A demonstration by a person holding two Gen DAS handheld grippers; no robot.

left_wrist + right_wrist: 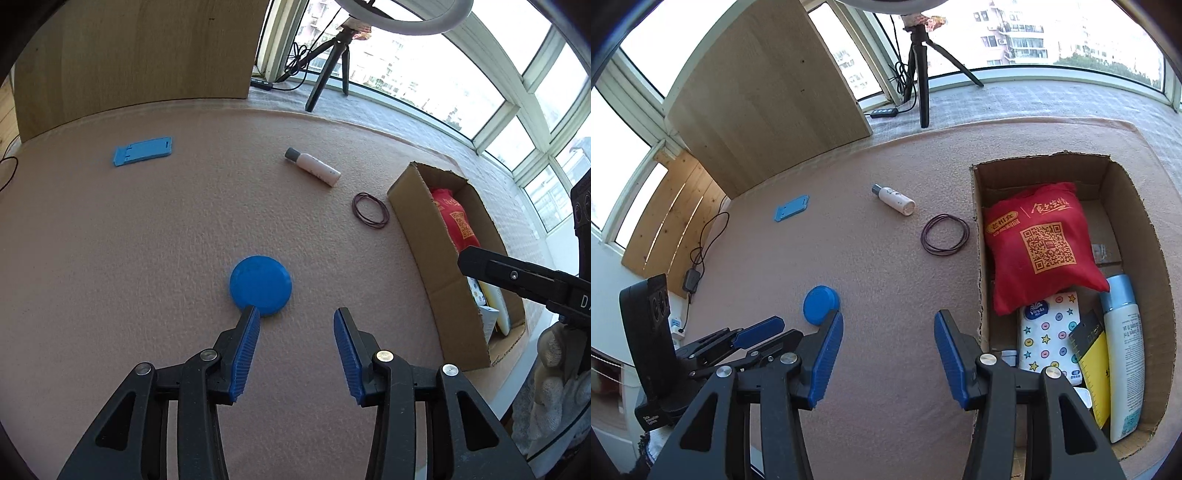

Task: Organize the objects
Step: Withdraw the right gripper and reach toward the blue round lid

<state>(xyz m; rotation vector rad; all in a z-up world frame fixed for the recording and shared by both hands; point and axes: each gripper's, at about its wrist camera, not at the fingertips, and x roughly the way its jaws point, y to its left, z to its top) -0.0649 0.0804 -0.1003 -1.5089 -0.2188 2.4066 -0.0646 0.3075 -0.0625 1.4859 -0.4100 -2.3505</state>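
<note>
A round blue lid (260, 285) (820, 304) lies on the pink felt mat, just ahead of my left gripper (295, 325), which is open and empty; its left fingertip overlaps the lid's near edge. Farther off lie a small white bottle with a grey cap (312, 166) (893, 199), a dark rubber-band loop (370, 210) (945, 235) and a flat blue plastic holder (142, 150) (791, 213). My right gripper (888, 328) hangs open and empty beside the cardboard box (417, 225) (979, 236), left of its wall. The left gripper (759, 332) appears at lower left in the right wrist view.
The box holds a red bag (1043, 245), a tissue pack (1049, 338), a yellow card (1091, 369) and a white lotion bottle (1124, 354). A wooden board (136, 55) and a tripod (332, 62) stand at the back. Cables (701, 251) trail off the mat's left edge.
</note>
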